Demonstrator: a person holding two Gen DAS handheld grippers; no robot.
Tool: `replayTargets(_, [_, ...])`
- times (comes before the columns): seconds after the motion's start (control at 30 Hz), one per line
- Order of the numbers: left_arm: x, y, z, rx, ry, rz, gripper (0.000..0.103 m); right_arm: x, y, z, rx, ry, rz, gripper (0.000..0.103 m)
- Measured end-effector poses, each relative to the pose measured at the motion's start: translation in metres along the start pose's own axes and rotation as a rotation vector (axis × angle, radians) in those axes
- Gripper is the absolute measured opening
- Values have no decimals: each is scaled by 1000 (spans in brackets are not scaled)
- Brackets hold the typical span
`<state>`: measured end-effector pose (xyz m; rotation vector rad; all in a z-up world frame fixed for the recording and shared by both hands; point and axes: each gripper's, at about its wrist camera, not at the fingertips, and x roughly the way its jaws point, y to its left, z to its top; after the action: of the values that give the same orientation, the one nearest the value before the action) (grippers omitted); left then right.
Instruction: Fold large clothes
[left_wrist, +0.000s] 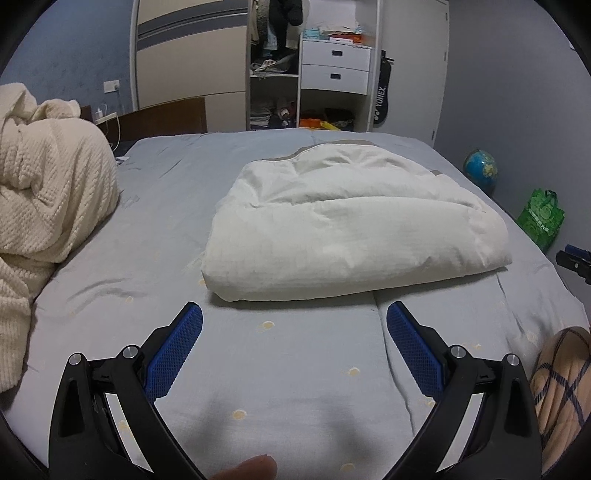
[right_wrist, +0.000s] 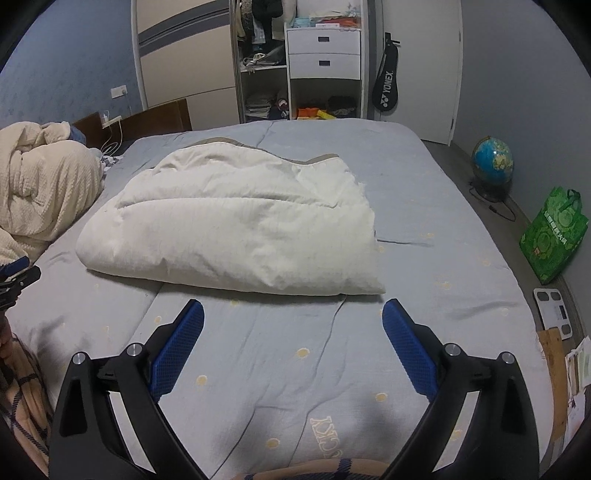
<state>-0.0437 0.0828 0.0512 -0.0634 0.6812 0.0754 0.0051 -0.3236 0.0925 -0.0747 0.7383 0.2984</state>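
A white padded garment (left_wrist: 343, 229) lies folded into a thick bundle on the grey-blue bed sheet (left_wrist: 280, 369). In the right wrist view the same bundle (right_wrist: 236, 229) sits left of centre. My left gripper (left_wrist: 294, 314) hovers just short of the bundle's near edge, jaws wide open, nothing between the blue pads (left_wrist: 177, 350). My right gripper (right_wrist: 292, 310) also stands open and empty, a little back from the bundle's near right corner. Each gripper shows at the edge of the other's view: the right gripper (left_wrist: 576, 260) and the left gripper (right_wrist: 16, 278).
A cream knitted blanket (left_wrist: 44, 206) is heaped on the bed's left side. A wardrobe with white drawers (left_wrist: 334, 62) stands behind the bed. On the floor to the right are a globe (right_wrist: 493, 160), a green bag (right_wrist: 552, 240) and a scale (right_wrist: 554, 306). A plaid sleeve (left_wrist: 561, 391) shows near.
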Motion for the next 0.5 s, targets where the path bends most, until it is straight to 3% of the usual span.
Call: replayTargets(0.5, [2,-16,-2,79,-10,-19,96,5,-2,-1,16,6,9,93])
